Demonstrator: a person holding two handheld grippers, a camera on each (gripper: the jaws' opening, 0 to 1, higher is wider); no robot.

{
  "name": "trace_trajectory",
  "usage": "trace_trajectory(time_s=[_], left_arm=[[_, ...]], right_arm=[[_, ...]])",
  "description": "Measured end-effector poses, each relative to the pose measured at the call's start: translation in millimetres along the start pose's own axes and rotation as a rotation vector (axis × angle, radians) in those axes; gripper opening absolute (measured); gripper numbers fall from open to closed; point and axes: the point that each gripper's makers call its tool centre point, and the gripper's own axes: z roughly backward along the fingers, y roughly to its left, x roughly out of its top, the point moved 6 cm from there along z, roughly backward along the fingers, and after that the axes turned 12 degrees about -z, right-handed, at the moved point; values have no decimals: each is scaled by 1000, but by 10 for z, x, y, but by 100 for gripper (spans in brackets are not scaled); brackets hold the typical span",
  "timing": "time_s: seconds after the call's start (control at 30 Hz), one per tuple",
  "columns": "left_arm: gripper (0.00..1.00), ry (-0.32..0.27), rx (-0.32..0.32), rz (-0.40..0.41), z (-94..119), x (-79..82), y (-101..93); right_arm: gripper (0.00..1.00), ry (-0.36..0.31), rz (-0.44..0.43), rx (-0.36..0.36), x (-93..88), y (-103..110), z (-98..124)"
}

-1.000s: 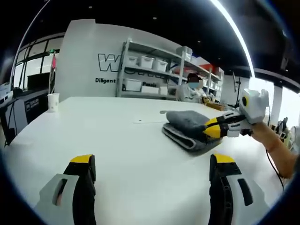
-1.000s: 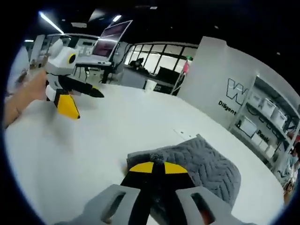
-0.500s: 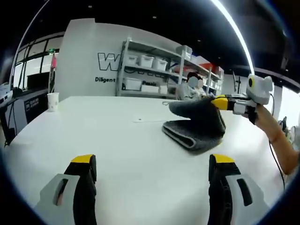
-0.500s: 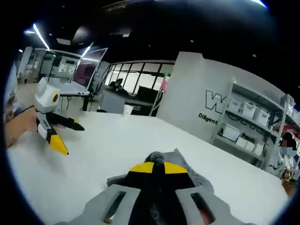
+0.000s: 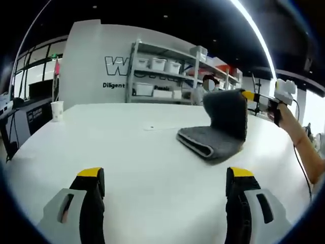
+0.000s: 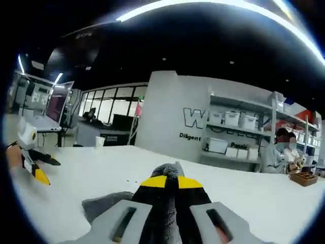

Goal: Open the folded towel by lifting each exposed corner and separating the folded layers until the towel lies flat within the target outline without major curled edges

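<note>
A grey quilted towel [image 5: 216, 133] lies folded on the white table [image 5: 132, 152] right of centre in the left gripper view, its top layer raised upright. My right gripper [image 5: 249, 95] holds that layer's top corner, shut on it. In the right gripper view the yellow-tipped jaws [image 6: 171, 181] are pinched together on the towel corner [image 6: 169, 170], and the rest of the towel [image 6: 104, 203] lies below at the left. My left gripper [image 5: 165, 175] stands open above bare table, well short of the towel, and appears as the left gripper [image 6: 31, 155] at the far left.
A paper cup [image 5: 57, 110] stands at the table's far left edge. Metal shelves [image 5: 167, 76] with white bins line the back wall, where a person [image 5: 207, 90] sits. A desk with a monitor [image 6: 53, 109] is behind the table's far side.
My right gripper has risen and swung right with the towel corner, peeling the top layer from lying flat to standing upright. The left gripper has stayed in place.
</note>
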Motion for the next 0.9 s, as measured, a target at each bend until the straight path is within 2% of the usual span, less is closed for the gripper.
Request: trace_trajectory(time_s=[0.3,0.5,0.63,0.8,0.9], left_arm=[[97,14,18,-3,15,-32,34],[97,19,22,-8,6,-34,36],[97,21,26,-15,6,-31,39],[97,36,35,-35,2,-39,59],[97,45,35,-51,2,-44,41]], right_arm=[[0,-20,-18,-95,-123,-374,199],[0,-11,-32,-169,-235,-718,334],[0,17,-48,-204,-368,-932,434],[0,73,-25,-235,-568,-1125,546],[0,94,-58,-250,-671,-1232,606]])
